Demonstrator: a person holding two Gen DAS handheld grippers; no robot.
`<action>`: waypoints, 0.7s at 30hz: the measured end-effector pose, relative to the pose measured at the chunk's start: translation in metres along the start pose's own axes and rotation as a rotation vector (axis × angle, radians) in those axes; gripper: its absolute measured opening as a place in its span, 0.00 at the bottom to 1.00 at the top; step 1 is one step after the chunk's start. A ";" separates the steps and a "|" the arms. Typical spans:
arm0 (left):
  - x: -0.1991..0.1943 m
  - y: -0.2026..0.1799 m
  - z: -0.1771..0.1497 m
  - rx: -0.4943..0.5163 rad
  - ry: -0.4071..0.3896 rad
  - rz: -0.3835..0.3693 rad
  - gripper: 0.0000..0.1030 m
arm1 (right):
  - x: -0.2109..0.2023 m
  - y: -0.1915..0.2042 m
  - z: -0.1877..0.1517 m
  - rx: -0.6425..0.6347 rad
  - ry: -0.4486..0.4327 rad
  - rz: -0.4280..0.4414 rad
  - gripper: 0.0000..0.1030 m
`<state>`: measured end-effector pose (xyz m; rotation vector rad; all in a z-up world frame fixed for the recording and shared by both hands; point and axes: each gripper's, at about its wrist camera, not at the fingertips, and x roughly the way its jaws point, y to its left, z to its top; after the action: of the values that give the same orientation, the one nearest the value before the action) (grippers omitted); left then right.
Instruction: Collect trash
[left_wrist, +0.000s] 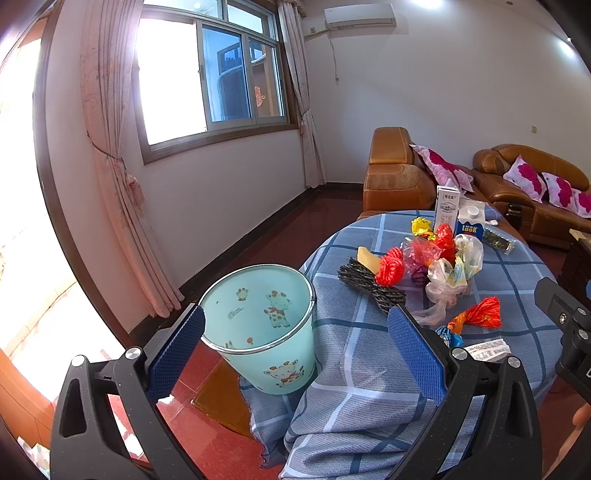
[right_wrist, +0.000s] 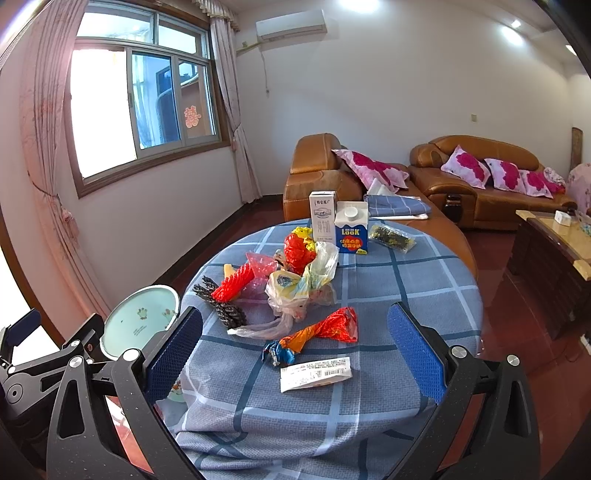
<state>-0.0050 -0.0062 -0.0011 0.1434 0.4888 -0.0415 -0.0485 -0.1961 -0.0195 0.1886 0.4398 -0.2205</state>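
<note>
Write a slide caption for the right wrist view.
Open right gripper faces wrappers and cartons on a checked tablecloth.

You've got a blue plaid tablecloth (right_wrist: 369, 295) mid-frame, a mint bin (left_wrist: 258, 332) with giraffe prints lower left, red and orange wrappers (right_wrist: 325, 328), a black mesh sleeve (right_wrist: 221, 306), a blue-white carton (right_wrist: 351, 229), tan sofas (right_wrist: 480, 184) and pink floral cushions (right_wrist: 469, 166) upper right.

A woven checked cloth (right_wrist: 369, 280) covers the table. The bin (left_wrist: 266, 332) at nine o'clock is matt plastic with a shiny metal rim. Wrappers (right_wrist: 325, 328) gleam like foil; the floor (left_wrist: 295, 229) is glossy.
</note>
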 end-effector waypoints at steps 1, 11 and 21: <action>0.000 -0.001 -0.001 0.000 0.002 -0.001 0.94 | 0.000 0.000 0.000 0.000 0.001 0.000 0.96; 0.004 -0.003 -0.003 0.007 0.015 -0.005 0.94 | 0.002 0.000 -0.003 0.001 0.005 0.003 0.96; 0.034 -0.005 -0.016 0.019 0.080 -0.009 0.94 | 0.027 -0.015 -0.008 0.021 0.044 0.004 0.95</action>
<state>0.0172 -0.0095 -0.0316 0.1622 0.5693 -0.0494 -0.0318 -0.2128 -0.0402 0.2149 0.4804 -0.2171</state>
